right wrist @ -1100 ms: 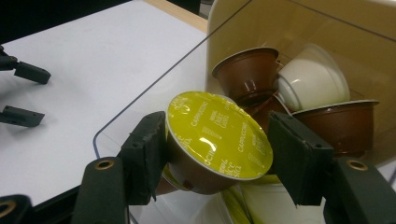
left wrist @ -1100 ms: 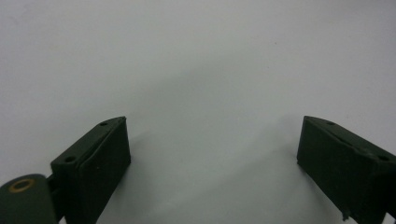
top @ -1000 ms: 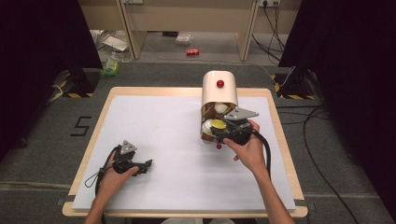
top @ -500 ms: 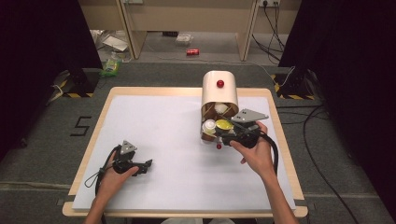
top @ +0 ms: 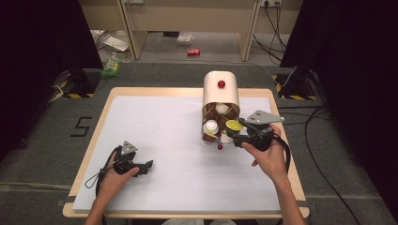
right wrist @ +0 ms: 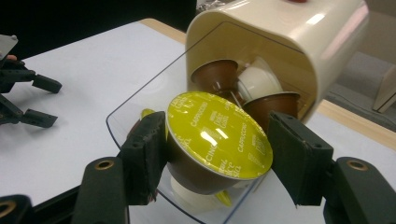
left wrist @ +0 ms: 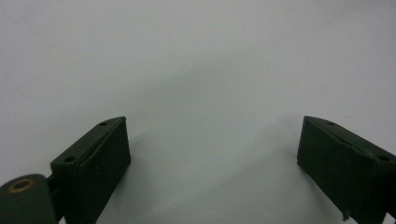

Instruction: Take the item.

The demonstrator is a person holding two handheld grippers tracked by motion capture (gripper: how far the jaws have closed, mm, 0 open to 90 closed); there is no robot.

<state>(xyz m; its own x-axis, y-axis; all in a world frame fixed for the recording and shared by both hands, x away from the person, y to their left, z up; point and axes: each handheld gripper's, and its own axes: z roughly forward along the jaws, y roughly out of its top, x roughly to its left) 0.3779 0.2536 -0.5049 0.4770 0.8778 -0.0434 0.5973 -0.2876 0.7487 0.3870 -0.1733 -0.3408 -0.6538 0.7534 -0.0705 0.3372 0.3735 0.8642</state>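
The right gripper (right wrist: 215, 154) pinches a brown coffee capsule with a yellow foil lid (right wrist: 215, 140), now lifted slightly clear of the cream rounded capsule dispenser (top: 220, 91)'s open front. Extraction looks nearly complete. Well left of the dispenser, the left gripper (left wrist: 212, 154) rests spread and empty.

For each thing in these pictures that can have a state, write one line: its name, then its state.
Right gripper: shut on the yellow-lidded capsule.
Left gripper: open, nothing between its jaws, over bare table.
Capsule dispenser: clear drawer out, capsules inside.
Yellow-lidded capsule: sealed, tilted, held over the drawer.
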